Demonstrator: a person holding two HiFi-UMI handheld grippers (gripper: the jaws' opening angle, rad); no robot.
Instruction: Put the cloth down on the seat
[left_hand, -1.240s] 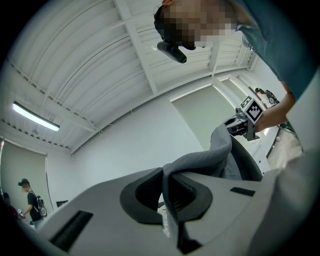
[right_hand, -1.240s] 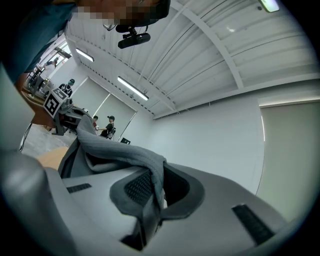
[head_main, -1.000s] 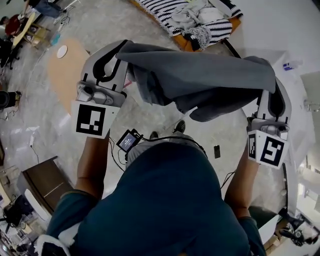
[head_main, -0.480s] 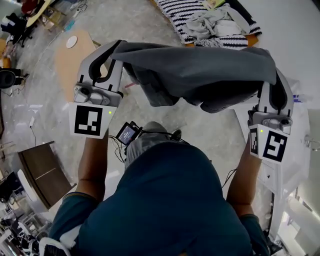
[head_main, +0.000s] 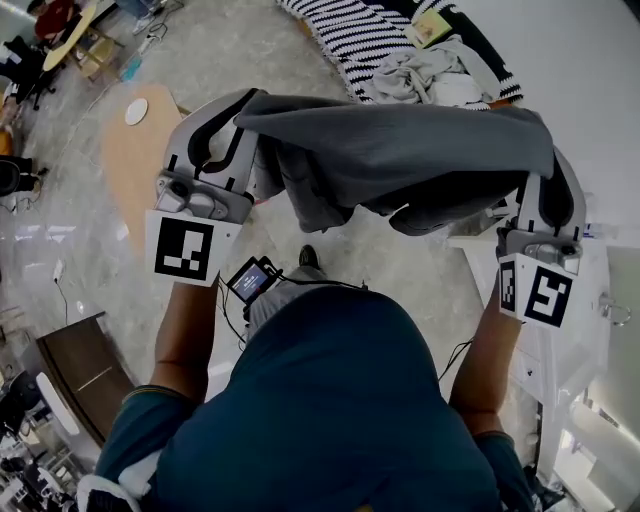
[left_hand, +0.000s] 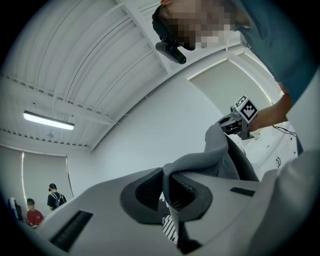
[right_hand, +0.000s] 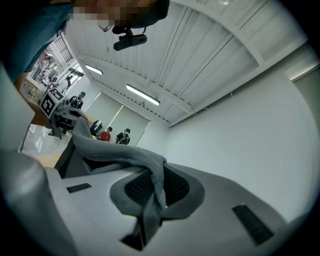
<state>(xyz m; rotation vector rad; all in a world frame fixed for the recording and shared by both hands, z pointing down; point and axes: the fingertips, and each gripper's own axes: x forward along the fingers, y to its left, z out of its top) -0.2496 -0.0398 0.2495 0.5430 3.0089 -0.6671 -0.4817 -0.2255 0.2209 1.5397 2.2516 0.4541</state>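
A grey cloth hangs stretched between my two grippers, high above the floor, with folds sagging in its middle. My left gripper is shut on its left corner; in the left gripper view the cloth is pinched between the dark pads. My right gripper is shut on the right corner, and the cloth runs out from its pads. The seat, with a black-and-white striped cover, lies beyond the cloth at the top of the head view.
A pile of light crumpled clothes lies on the striped seat. White furniture stands under my right gripper. A tan board with a white disc lies at the left, and a brown cabinet at lower left. Distant people stand in the room.
The person has stepped forward across the floor, and the white furniture at the right has come nearer. Both grippers keep the cloth stretched between them as before.
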